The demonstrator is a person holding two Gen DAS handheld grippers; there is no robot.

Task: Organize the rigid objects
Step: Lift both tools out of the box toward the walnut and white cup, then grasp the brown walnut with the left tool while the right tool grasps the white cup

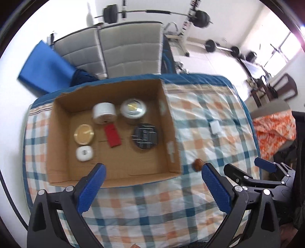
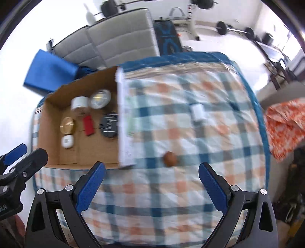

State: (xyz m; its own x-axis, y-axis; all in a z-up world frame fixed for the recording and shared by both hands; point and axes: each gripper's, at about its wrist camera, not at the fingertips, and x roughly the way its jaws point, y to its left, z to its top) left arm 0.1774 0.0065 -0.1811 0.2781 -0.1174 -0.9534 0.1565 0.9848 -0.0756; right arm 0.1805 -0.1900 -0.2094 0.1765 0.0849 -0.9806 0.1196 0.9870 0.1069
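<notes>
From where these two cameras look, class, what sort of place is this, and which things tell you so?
Probably a room at home that doubles as a gym: a bed with a checked blanket and padded headboard, and barbells on a rack behind it. A cardboard box sits on the bed.

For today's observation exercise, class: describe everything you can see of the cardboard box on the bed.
The cardboard box is a shallow, open-topped tray of plain brown corrugated card, its far rim ragged. It sits flat on the checked bedspread, toward the bed's left side. Its right outer wall looks white with faint print. Inside, on the floor, lie a white jar, a clear-lidded tin, a dark round tin, a red card, a gold lid and a small white case. Neither hand-held gripper touches it.
</notes>
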